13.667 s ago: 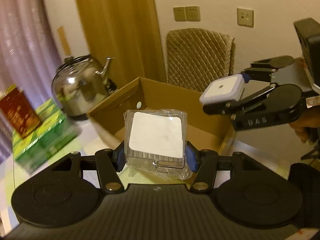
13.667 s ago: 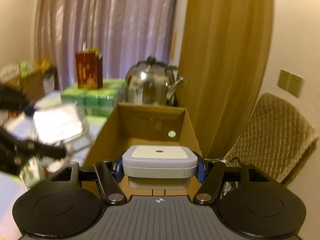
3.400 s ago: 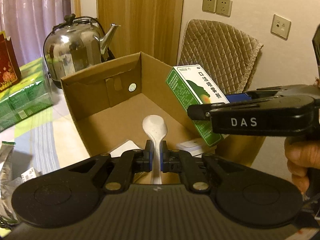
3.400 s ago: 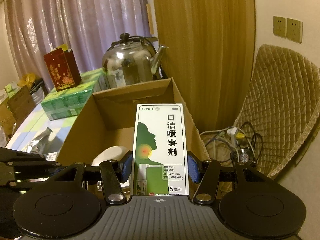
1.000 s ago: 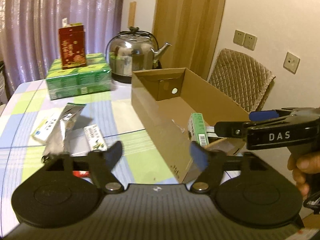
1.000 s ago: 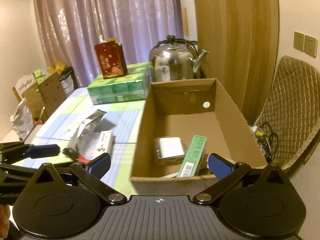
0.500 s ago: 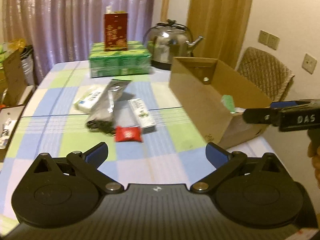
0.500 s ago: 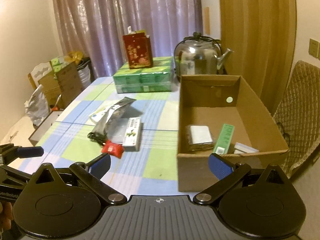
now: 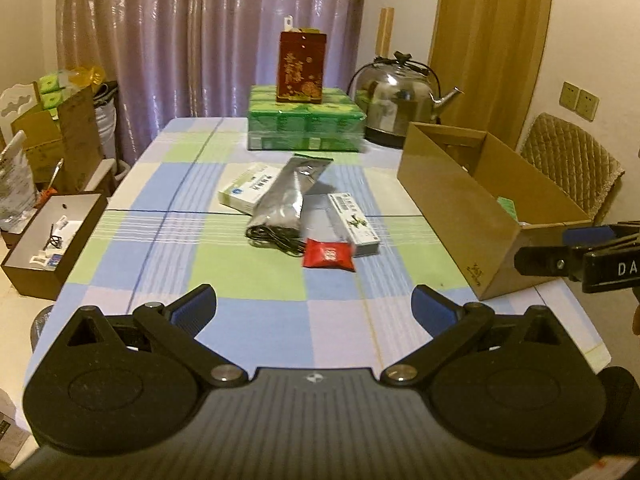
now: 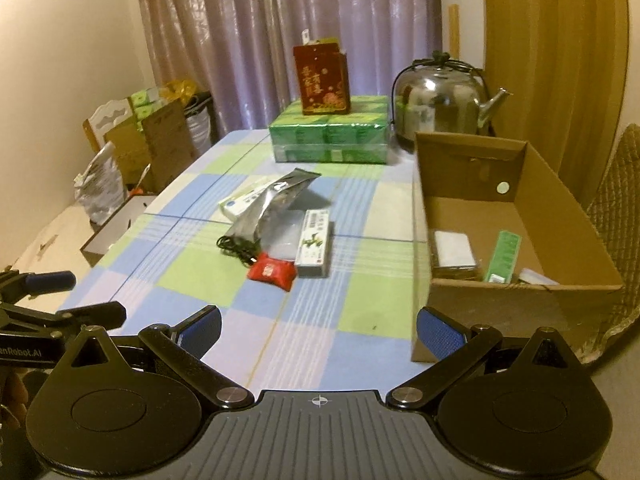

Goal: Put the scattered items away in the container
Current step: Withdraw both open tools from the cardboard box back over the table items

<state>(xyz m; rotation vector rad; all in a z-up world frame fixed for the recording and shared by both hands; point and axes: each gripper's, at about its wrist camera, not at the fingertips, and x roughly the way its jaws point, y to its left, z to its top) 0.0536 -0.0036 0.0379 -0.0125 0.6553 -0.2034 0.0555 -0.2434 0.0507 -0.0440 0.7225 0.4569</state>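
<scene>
Both the left tool (image 9: 314, 306) and right tool (image 10: 319, 327) gape wide, empty, above the near surface (image 9: 256, 280); the cardboard box (image 10: 520, 216) sits right of the red packet (image 10: 273, 271).

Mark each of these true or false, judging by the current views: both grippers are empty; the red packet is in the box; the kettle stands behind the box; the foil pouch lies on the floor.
1. Both grippers are empty. True: left gripper and right gripper are open, holding nothing.
2. The red packet is in the box. False: it lies on the table.
3. The kettle stands behind the box. True.
4. The foil pouch lies on the floor. False: it is on the table.
</scene>
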